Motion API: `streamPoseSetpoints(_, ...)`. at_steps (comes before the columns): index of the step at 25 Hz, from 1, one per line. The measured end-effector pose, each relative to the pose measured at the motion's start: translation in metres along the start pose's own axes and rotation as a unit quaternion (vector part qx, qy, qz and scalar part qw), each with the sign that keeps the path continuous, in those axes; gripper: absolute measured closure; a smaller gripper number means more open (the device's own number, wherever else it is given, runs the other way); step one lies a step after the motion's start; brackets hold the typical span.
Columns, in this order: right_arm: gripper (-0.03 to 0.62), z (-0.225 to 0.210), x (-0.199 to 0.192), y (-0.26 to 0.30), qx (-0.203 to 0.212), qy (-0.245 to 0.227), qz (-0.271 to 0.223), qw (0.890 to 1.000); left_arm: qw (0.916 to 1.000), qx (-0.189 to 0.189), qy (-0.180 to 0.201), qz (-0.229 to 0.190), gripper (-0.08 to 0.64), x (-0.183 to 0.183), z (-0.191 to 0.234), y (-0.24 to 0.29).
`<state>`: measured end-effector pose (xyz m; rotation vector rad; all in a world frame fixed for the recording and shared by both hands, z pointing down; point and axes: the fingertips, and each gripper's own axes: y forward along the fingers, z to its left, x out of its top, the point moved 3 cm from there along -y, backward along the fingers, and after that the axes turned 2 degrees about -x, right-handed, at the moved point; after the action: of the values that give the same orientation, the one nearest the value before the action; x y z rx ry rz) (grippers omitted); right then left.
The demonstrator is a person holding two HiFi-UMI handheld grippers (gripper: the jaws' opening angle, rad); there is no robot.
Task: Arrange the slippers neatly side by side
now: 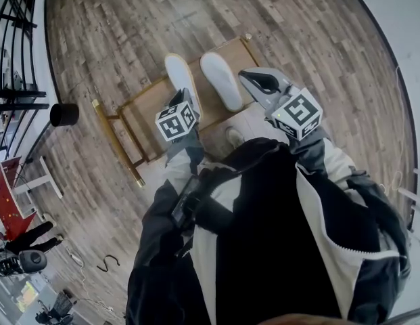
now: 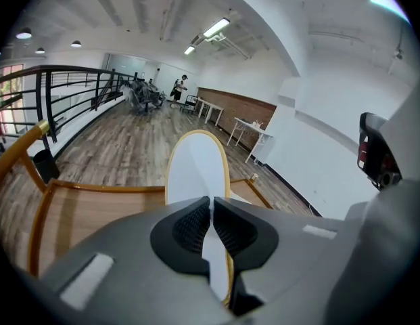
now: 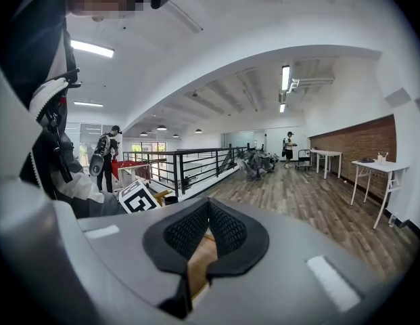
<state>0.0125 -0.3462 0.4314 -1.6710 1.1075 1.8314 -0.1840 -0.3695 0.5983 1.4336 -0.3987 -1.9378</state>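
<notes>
At the left, the low wooden surface (image 1: pixel 145 110) with its golden frame stands on the plank floor. Over it, the left hand-held gripper (image 1: pixel 185 108) has its jaws almost together, pressed on the thin edge of the left slipper (image 1: pixel 178 73). In the left gripper view the pads (image 2: pixel 191 226) pinch the white sole, and the slipper stands on its side, stretching away from the gripper. I cannot tell whether its far end touches the wood. Just beside it to the right, the right slipper (image 1: pixel 221 80) lies flat on the surface, with a narrow gap between the two. Further right, the right hand-held gripper (image 1: pixel 245 76) is fully closed and holds nothing, close to that slipper's outer side.

I think the main danger is the grip itself. It holds only a thin edge at one end, so the long slipper may swing or slide out. If released while on its side, it may fall onto its neighbour or land crooked. The closed right hand-held gripper could also push the flat slipper out of line.
</notes>
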Motion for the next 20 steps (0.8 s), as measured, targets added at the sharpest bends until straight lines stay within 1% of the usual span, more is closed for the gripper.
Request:
streamPoseSetpoints(5,0.588,-0.004,-0.006,-0.005,-0.002,-0.001,0.002,1.000,0.9991,0.004,-0.034,0.025,0.537,-0.024,0.003,0.019)
streamPoseSetpoints(8,0.588,-0.005,-0.006,-0.010,-0.005,-0.003,0.008,1.000,0.9973,-0.001,-0.061,0.040,0.538,-0.041,0.003,0.030)
streamPoseSetpoints(13,0.588,-0.008,-0.005,-0.013,-0.002,-0.017,0.011,1.000,0.9939,0.009,-0.093,0.059,0.537,-0.057,0.008,0.051)
streamPoseSetpoints(20,0.589,-0.007,-0.013,-0.021,-0.003,-0.027,0.032,0.999,0.9909,0.011,-0.105,0.083,0.537,-0.073,0.010,0.075)
